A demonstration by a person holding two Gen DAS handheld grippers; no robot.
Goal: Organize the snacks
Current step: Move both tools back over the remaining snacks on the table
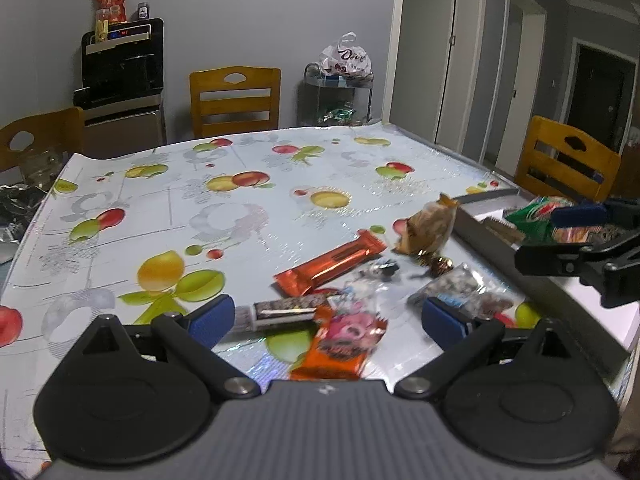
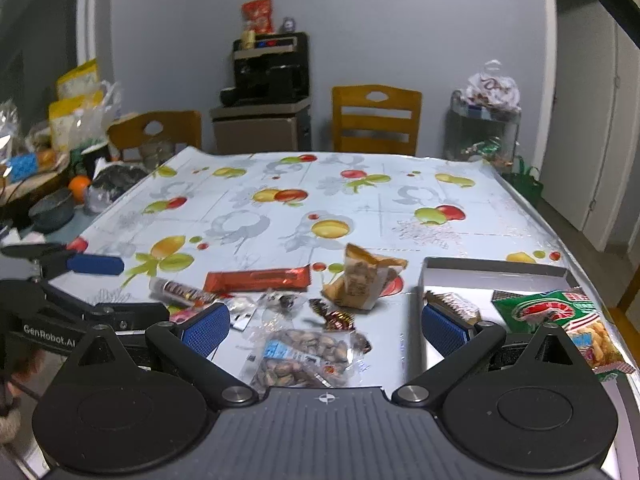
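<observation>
Table (image 2: 400,200), covered with a fruit-printed cloth, carrying a loose heap of snacks near its near edge. Left gripper (image 1: 326,318): blue-padded jaws spread wide, empty, hovering above an orange packet with a pink print (image 1: 344,340) and a dark striped bar (image 1: 286,307). Right gripper (image 2: 326,326): jaws likewise apart, holding nothing, poised over a clear bag of pistachios (image 2: 304,356). Long orange-red wrapped bar (image 2: 258,280) lying flat, just beyond the heap. Tan pastry bag (image 2: 360,280) standing tilted, just left of the box. Twisted-wrapper candy (image 2: 336,318) between the pastry bag and the pistachios. Small clear wrappers scattered around them, contents too blurred to tell. Shallow grey box (image 2: 496,268) at the table's near right corner, containing a green and red snack bag (image 2: 560,316) and a pale ridged wafer pack (image 2: 452,302) against its left wall. Wooden chairs (image 2: 376,118) along the far edge. Black water dispenser (image 2: 268,76) against the grey wall, with a red bag (image 2: 258,14) on top.
</observation>
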